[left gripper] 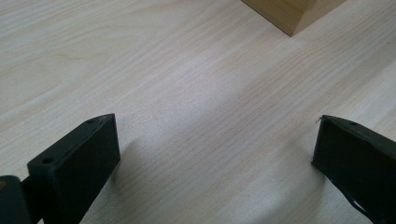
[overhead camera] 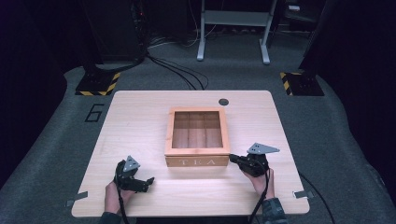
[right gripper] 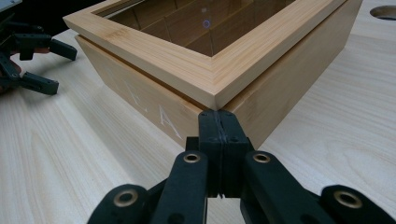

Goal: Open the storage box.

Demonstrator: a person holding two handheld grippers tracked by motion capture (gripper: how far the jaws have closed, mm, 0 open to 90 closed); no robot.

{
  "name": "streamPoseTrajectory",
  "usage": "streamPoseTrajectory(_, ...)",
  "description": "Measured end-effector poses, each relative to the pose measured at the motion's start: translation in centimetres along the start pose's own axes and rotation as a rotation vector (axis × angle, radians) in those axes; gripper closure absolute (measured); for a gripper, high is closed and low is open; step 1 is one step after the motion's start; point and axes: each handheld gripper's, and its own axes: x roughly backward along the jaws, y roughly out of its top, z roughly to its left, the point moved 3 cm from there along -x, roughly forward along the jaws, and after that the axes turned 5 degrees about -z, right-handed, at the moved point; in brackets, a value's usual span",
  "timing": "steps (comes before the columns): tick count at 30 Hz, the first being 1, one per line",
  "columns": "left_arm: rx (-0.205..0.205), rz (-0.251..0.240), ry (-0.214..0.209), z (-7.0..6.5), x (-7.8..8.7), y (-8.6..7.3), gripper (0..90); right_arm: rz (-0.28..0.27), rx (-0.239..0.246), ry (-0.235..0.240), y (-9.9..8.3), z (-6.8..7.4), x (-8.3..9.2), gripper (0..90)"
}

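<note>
Tea box [overhead camera: 197, 135] is sitting mid-worktop, lid down, "TEA" face toward the person. Right gripper [right gripper: 218, 122] is pressing its fingers together, tips touching the box's near right corner just under the lid lip, probably to pry it up. Left gripper [overhead camera: 147, 181] is idling, fingers spread over bare worktop [overhead camera: 140, 116], near the box's left corner. Pale wood surface, grey carpet, cables and a table frame behind.

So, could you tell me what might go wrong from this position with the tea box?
1. The right hand-held gripper is shut, with its tips at the front corner of the tea box, just under the lid's edge. Prying up there could slip off, or tilt and slide the box across the table.
2. The left hand-held gripper is open and away from the box, so nothing steadies it.
3. The lid has a clear pane; letting it drop could crack it.
</note>
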Motion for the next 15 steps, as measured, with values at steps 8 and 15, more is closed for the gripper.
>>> streamPoseTrajectory(8, 0.0, 0.0, 0.0, 0.0, 0.0, 0.0, 0.3, -0.034, 0.004, 0.0, 0.8, 0.2, 0.4, 89.8)
streamPoseTrajectory(15, 0.002, -0.004, 0.006, 0.0, 0.0, 0.0, 0.3, -0.078, 0.021, -0.016, 1.4, 0.4, 0.5, 89.8)
